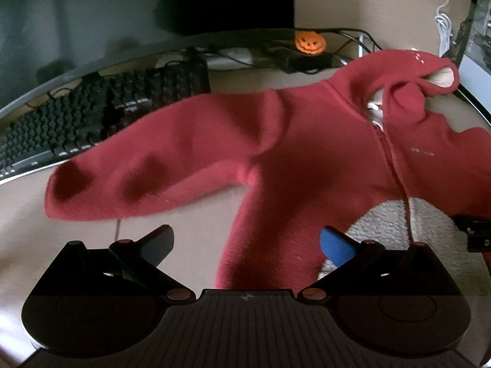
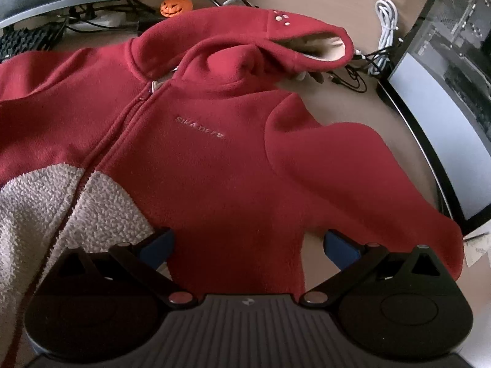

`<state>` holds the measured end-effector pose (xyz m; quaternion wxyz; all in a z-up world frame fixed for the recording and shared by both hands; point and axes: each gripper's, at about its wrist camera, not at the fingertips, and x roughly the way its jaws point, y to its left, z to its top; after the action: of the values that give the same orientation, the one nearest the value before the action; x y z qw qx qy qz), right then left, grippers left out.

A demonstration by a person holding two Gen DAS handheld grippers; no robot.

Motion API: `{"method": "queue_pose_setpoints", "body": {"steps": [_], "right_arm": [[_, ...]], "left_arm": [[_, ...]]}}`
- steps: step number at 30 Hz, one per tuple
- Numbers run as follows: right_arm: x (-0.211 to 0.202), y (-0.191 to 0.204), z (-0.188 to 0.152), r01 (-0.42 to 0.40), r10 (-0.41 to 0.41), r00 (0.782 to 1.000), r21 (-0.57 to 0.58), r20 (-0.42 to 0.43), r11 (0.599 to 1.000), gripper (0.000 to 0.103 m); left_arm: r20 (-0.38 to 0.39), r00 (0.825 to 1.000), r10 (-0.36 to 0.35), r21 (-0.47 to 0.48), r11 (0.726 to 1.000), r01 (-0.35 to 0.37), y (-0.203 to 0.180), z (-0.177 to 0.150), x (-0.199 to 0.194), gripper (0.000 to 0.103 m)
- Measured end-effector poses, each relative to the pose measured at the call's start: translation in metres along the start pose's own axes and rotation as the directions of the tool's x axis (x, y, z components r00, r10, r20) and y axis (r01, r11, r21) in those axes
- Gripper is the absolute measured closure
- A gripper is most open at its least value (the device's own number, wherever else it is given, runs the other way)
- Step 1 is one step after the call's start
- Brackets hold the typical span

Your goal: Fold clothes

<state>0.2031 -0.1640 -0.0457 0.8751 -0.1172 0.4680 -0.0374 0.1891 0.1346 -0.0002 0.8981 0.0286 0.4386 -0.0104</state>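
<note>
Red fleece hoodie (image 2: 214, 159) spread flat, both jaws apart

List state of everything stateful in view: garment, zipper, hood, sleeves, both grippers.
Red hooded fleece: spread face up on the desk, unfolded.
Zipper: closed up to the collar.
Hood: flopped open, cream lining showing.
Sleeve in left view: stretched out sideways, unfolded.
Sleeve in right view: stretched out, unfolded.
Left gripper: open, empty.
Right gripper: open, empty.
</note>
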Motion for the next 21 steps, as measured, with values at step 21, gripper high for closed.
{"method": "queue_pose_setpoints", "body": {"steps": [21], "right_arm": [[0.012,-0.016,0.004,-0.112,0.112,0.994,-0.022,0.017,0.993,0.000]], "left_arm": [[-0.146,0.987,-0.060,-0.034,0.998,0.055,-0.062,-0.004,0.024,0.000]]}}
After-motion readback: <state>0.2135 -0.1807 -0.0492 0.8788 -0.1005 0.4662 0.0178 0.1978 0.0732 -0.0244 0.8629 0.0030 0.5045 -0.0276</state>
